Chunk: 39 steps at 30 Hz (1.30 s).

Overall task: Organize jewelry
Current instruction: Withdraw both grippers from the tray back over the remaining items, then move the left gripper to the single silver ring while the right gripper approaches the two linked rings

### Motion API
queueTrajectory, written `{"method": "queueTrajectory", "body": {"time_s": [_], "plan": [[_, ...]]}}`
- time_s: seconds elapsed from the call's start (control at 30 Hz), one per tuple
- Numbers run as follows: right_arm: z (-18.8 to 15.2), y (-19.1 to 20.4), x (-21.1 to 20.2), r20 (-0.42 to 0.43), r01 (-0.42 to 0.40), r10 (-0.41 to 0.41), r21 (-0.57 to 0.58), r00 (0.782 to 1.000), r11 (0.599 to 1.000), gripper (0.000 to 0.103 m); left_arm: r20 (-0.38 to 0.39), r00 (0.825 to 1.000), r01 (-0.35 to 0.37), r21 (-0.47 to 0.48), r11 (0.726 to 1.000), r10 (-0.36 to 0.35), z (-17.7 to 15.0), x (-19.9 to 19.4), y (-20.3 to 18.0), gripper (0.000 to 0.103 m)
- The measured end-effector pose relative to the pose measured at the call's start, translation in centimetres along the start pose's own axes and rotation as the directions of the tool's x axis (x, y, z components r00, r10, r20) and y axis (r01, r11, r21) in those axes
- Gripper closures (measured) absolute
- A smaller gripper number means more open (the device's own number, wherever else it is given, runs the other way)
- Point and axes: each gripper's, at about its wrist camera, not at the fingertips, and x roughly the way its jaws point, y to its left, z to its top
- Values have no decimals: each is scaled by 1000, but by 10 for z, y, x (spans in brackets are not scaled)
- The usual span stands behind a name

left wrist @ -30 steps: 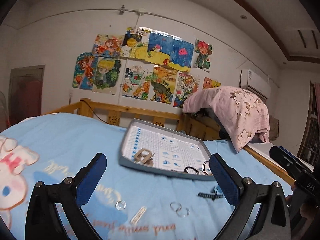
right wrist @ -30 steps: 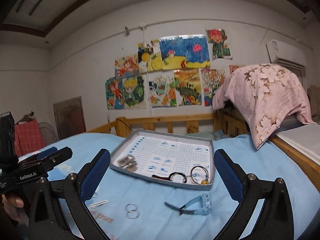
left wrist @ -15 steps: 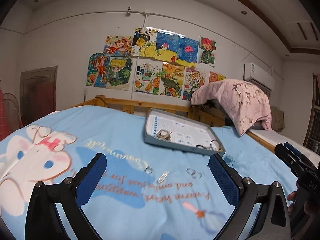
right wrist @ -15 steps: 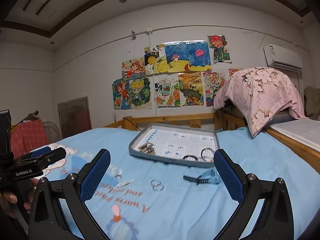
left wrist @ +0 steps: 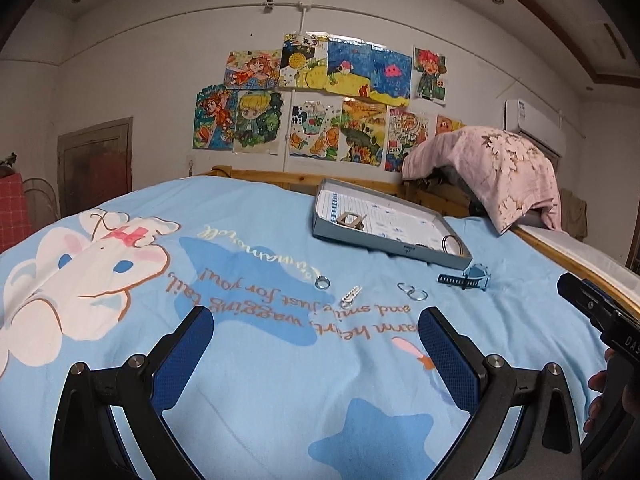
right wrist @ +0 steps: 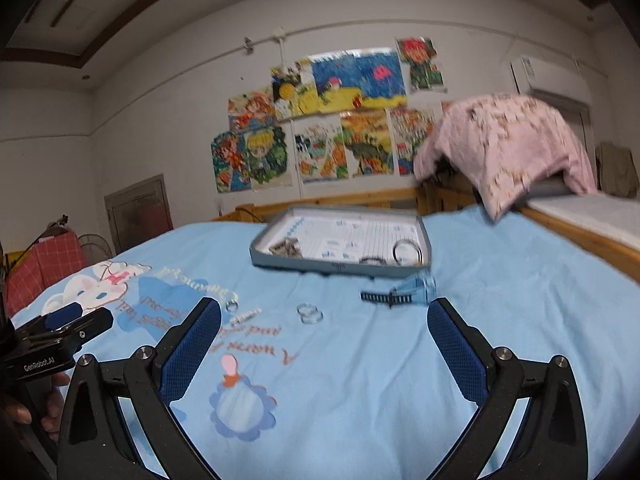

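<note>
A grey jewelry tray (left wrist: 384, 247) (right wrist: 332, 266) lies on the blue bedsheet, holding a metal buckle piece (left wrist: 351, 220), a black band and a round bangle (right wrist: 407, 251). In front of it lie a single ring (left wrist: 323, 282), a small silver clip (left wrist: 351, 296), a pair of joined rings (left wrist: 413, 292) (right wrist: 310, 313) and a blue hair clip with a dark comb (left wrist: 466, 279) (right wrist: 400, 294). My left gripper (left wrist: 316, 336) is open and empty, well short of the items. My right gripper (right wrist: 324, 328) is open and empty too.
A wooden bed rail (left wrist: 280, 180) runs behind the tray. A pink flowered quilt (left wrist: 492, 168) is piled at the right. The right gripper's body (left wrist: 600, 312) shows at the left view's right edge; the left gripper's body (right wrist: 52, 332) shows at the right view's left edge.
Both grippers have drawn back from the tray, so the tray and loose items look smaller and farther. More of the bedsheet shows in front. Both stay open.
</note>
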Motion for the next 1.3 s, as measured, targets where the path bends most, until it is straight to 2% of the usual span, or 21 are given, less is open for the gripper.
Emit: {"method": "queueTrajectory", "body": {"time_s": [0.27, 0.57, 0.73, 0.87, 1.03, 1.3], "plan": [[-9, -7, 9, -36, -1, 2, 36, 999, 999, 2, -10, 1000, -16, 5, 1000, 16, -2, 4, -1, 0], [-13, -2, 13, -54, -7, 8, 21, 999, 1000, 2, -24, 1000, -18, -24, 1000, 18, -1, 8, 3, 0], [-11, 3, 18, -61, -18, 18, 1, 998, 1000, 2, -60, 998, -13, -17, 1000, 12, 2, 22, 6, 0], [0, 5, 25, -23, -17, 16, -27, 1000, 999, 2, -53, 998, -17, 29, 999, 19, 12, 37, 7, 0], [26, 6, 45, 41, -7, 8, -41, 999, 999, 2, -35, 999, -12, 8, 1000, 12, 34, 58, 12, 0], [54, 8, 110, 64, -49, 53, -61, 996, 997, 2, -57, 998, -22, -1, 1000, 22, 57, 119, 22, 0]]}}
